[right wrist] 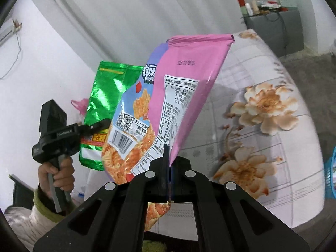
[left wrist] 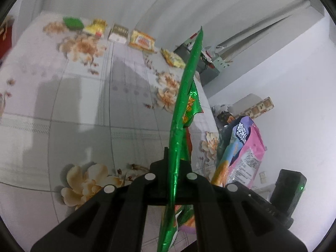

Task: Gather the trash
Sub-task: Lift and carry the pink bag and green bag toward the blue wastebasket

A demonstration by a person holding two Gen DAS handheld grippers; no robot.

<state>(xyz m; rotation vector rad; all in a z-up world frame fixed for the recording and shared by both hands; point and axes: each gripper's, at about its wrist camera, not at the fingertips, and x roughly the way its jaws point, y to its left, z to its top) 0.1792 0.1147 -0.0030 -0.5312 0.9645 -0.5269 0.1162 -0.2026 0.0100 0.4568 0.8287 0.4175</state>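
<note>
My left gripper (left wrist: 175, 163) is shut on a green foil snack bag (left wrist: 184, 96), seen edge-on and held upright above the floral table (left wrist: 84, 109). My right gripper (right wrist: 169, 163) is shut on a pink snack bag (right wrist: 184, 88) and holds it up in the air. In the right wrist view the left gripper (right wrist: 98, 126) shows with the green bag (right wrist: 105, 96) just left of the pink bag. In the left wrist view the pink bag (left wrist: 243, 147) hangs to the right.
Several snack packets (left wrist: 140, 40) lie in a row along the table's far edge, with a green one (left wrist: 72, 22) at the left. A grey cabinet (right wrist: 279, 27) with bottles stands beyond the table. A blue basket (right wrist: 330, 174) shows at the right edge.
</note>
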